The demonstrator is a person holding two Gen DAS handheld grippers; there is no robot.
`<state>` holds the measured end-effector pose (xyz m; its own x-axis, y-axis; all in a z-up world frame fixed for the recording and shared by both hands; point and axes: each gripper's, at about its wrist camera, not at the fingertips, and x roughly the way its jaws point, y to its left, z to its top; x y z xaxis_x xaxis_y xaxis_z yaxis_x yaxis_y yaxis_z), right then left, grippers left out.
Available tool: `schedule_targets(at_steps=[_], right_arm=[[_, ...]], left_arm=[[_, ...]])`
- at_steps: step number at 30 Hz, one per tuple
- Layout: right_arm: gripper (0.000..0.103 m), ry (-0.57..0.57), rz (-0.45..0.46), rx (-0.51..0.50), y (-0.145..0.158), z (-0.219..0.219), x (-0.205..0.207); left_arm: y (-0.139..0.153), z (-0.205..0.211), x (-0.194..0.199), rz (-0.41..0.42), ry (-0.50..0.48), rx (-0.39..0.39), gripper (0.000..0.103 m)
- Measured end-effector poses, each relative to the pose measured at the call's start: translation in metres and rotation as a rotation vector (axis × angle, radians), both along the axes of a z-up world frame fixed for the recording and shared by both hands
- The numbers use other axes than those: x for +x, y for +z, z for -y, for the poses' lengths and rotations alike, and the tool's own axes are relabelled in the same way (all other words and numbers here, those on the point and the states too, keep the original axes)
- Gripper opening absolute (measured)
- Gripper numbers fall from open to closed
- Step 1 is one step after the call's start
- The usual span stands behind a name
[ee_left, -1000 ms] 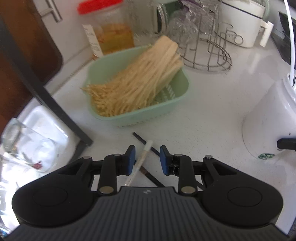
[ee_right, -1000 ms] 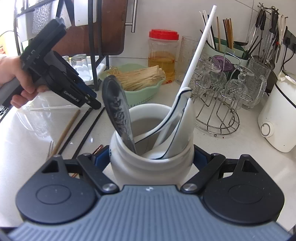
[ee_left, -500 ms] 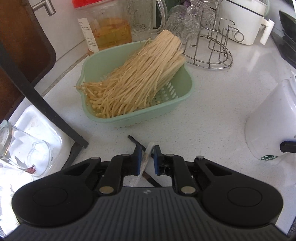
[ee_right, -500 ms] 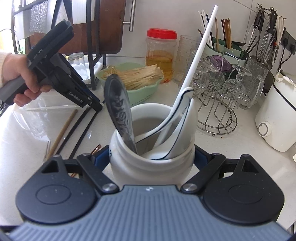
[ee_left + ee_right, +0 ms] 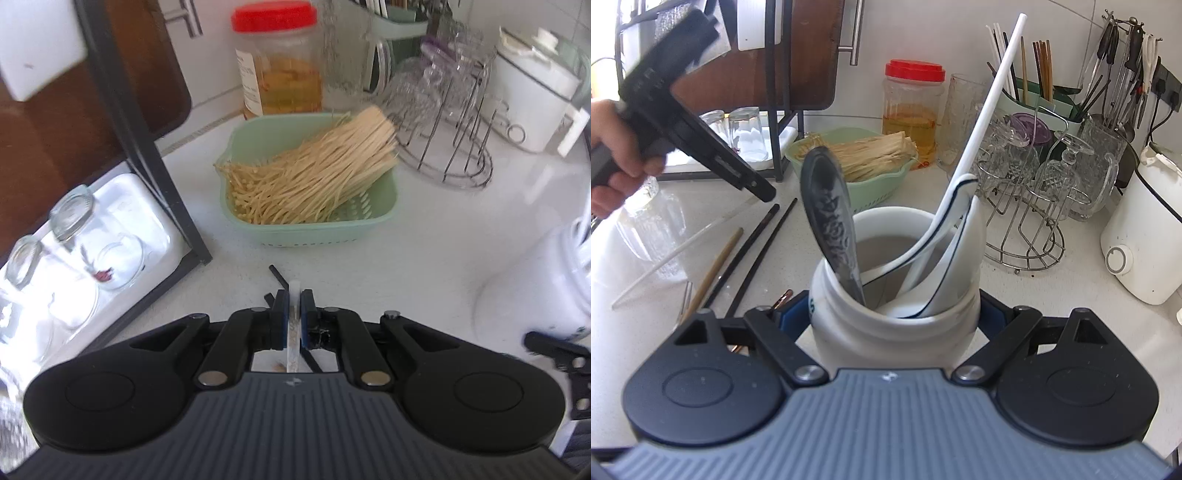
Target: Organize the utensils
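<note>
Left hand-held gripper: my jaws just closing, clamped on white chopstick above the surface. Right hand-held gripper: clamped on white jar holding spoons.

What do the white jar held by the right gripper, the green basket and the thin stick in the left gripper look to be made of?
White jar: likely glazed ceramic, with a glossy thick rounded rim. Green basket: matte moulded plastic, with slotted walls. Thin stick: pale and translucent, probably plastic or glass; too thin to tell. The left gripper has just closed on it; the right gripper clasps the jar.
</note>
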<state>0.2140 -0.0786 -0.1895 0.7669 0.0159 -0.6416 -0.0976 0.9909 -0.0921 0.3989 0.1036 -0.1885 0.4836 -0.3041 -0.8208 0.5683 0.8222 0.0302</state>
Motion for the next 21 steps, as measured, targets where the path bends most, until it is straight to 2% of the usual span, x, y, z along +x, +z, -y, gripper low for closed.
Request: schedule_targets(at_steps=[7,13,21], right_arm=[[0.092,0.020,0.003,0.003,0.000,0.003,-0.001],[0.092,0.075,0.010,0.001,-0.001,0.006,-0.004],[0.092,0.119,0.017,0.001,-0.002,0.008,-0.004]], left_arm=[[0.023,-0.009,-0.040,0.018,0.124,-0.084,0.007],[0.040,-0.020,-0.073,0.062,0.290,-0.178,0.007],[0.062,-0.027,-0.103,0.128,0.390,-0.210,0.007]])
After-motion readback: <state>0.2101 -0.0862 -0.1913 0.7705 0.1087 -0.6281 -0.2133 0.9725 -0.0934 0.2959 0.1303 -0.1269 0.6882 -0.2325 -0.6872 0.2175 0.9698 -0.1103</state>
